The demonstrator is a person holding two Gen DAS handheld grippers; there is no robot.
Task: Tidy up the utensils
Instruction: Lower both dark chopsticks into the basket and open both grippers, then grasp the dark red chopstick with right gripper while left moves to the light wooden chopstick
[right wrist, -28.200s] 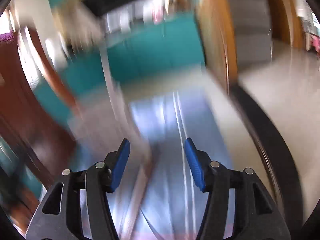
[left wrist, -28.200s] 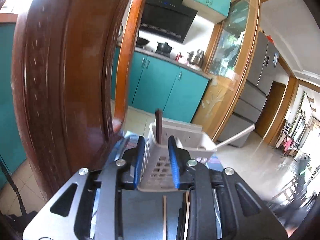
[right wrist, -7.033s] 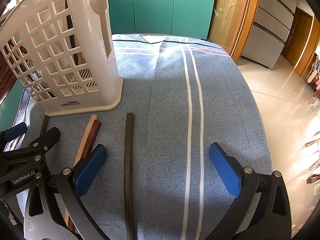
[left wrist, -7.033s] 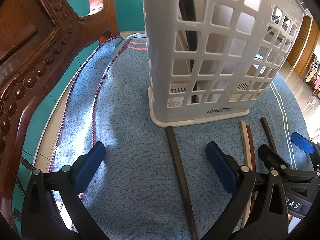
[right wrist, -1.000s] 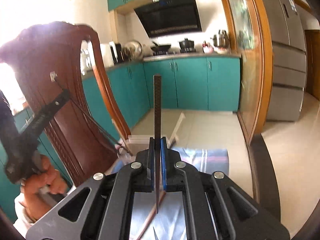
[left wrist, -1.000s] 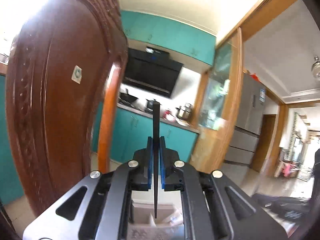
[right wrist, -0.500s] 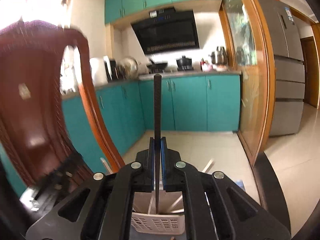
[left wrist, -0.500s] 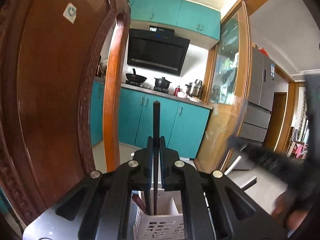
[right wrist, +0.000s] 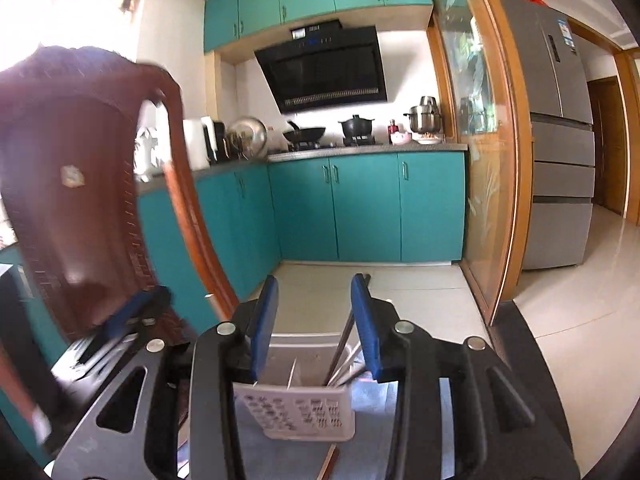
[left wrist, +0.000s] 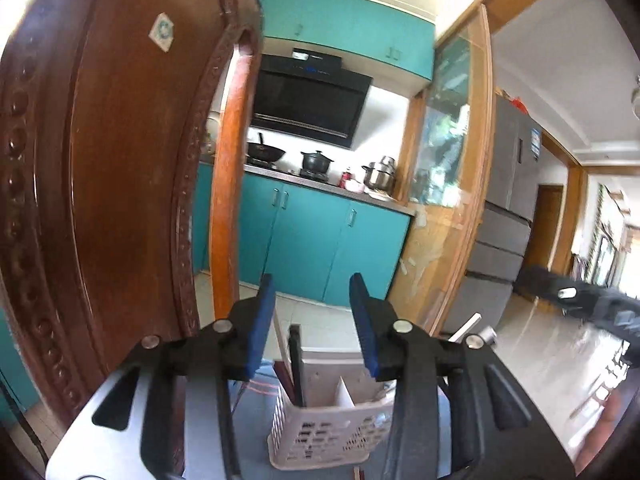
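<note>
1. At the far left of the left wrist view stands a carved wooden chair back (left wrist: 120,160); it fills that side of the picture.
2. The left gripper (left wrist: 312,320) is above the basket. Its two blue fingers (left wrist: 260,320) are spread wide apart and nothing is between them.
3. Below it, a white basket (left wrist: 320,436) with a grid wall stands on the blue tablecloth (left wrist: 256,440). A dark chopstick (left wrist: 295,360) stands upright in its left compartment, beside a reddish stick.
4. In the right wrist view, the right gripper (right wrist: 314,320) is also wide open and holds nothing.
5. Under it is the same basket (right wrist: 304,416); a dark chopstick (right wrist: 352,320) leans to the right in its right compartment.
6. One more chopstick (right wrist: 329,460) lies on the cloth just in front of the basket.
</note>
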